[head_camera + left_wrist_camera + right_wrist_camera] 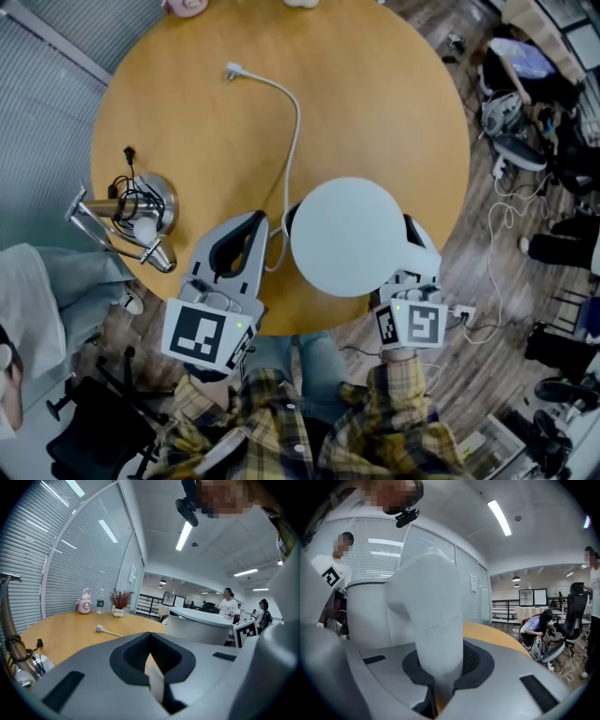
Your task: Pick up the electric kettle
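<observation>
Electric kettle (347,236) stands at the near edge of the round table (394,94). The right gripper (439,677) is clamped narrow on its handle (438,630), while the left gripper (251,225) lies closed on nothing just beside it, with the white cord (294,122) running between gripper and kettle. A chrome stand (131,220) with looped cable sits well to the left. The left gripper view shows whole the pink bottle (84,602) and potted plant (120,603) at the far edge, which the head view clips; only the right gripper view shows the handle between the pads.

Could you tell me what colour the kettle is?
The kettle is white, best seen in the head view.
</observation>
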A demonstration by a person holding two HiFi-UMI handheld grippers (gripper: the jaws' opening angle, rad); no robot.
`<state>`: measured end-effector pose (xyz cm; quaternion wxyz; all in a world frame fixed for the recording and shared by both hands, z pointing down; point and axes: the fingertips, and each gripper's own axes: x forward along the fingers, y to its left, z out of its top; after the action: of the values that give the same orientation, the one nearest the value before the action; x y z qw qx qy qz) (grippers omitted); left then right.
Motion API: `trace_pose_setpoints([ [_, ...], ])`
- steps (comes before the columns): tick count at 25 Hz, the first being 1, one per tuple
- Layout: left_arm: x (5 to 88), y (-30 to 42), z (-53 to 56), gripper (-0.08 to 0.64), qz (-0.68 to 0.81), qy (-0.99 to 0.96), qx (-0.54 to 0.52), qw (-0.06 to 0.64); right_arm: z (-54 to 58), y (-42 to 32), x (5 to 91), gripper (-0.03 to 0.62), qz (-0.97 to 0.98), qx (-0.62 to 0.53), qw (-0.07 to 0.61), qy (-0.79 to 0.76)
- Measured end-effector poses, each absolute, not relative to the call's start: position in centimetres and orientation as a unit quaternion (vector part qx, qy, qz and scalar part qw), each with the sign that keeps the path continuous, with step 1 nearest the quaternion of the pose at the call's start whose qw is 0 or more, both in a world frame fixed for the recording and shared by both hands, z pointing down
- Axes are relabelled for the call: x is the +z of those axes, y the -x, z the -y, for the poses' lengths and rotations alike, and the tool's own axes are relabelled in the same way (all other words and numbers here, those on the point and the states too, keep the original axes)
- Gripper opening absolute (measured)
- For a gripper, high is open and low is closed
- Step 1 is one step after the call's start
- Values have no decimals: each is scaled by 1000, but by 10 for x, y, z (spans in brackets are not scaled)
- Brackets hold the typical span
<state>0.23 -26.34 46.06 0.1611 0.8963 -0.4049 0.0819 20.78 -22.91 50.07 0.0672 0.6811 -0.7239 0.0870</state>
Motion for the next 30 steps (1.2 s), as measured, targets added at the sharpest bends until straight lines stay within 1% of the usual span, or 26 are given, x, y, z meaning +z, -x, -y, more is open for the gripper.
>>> trace_pose_setpoints([
  [14, 441, 6, 263, 3, 421, -891, 75, 154, 238, -217, 484, 55, 710, 76, 58, -697],
  [17, 433, 8, 262, 3, 426, -889, 71, 154, 239, -220, 473, 54, 712, 77, 48, -696],
  [20, 420, 11, 263, 3, 432, -889, 66, 138, 240, -218, 459, 54, 720, 76, 41, -689],
  [30, 371, 20, 250, 3, 450, -884, 42, 120, 236, -206, 410, 54, 745, 80, 44, -661],
])
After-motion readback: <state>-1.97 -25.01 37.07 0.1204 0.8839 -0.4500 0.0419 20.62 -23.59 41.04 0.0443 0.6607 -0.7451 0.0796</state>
